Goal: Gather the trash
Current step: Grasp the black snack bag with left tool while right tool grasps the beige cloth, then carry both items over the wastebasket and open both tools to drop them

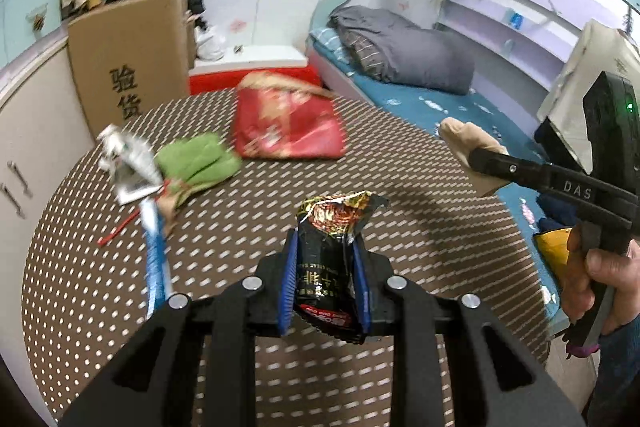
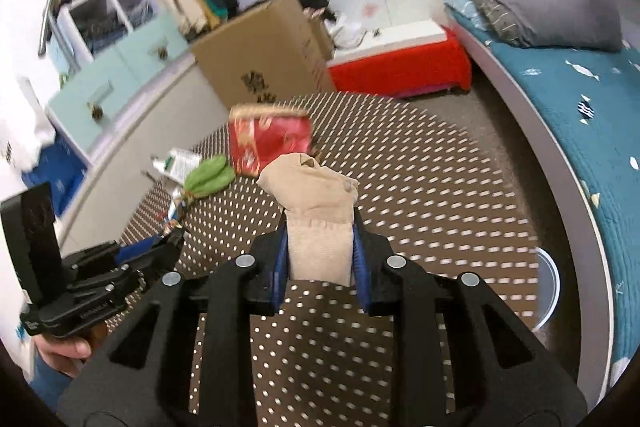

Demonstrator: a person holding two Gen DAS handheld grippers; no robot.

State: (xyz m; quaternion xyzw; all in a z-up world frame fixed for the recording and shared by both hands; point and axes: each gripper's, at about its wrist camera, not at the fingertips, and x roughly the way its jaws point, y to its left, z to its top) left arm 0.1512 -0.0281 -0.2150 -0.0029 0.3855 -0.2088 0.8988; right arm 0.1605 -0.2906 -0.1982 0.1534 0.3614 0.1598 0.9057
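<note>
Risk: black snack wrapper (image 1: 328,259) slipping from left gripper (image 1: 326,267), thin crumpled foil | right gripper (image 2: 320,251) clamps beige sock (image 2: 316,211), secure | red bag (image 1: 288,123) uncollected

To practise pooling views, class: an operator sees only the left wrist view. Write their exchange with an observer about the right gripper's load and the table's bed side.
Operator: The left gripper holds a black wrapper. What does the other hold?
Observer: The right gripper is shut on a beige pouch, its lower end clamped between blue pads.
Operator: Anything at the table's bed side?
Observer: A clear round tub shows at that edge; whether it rests on the table, I cannot tell.
</note>
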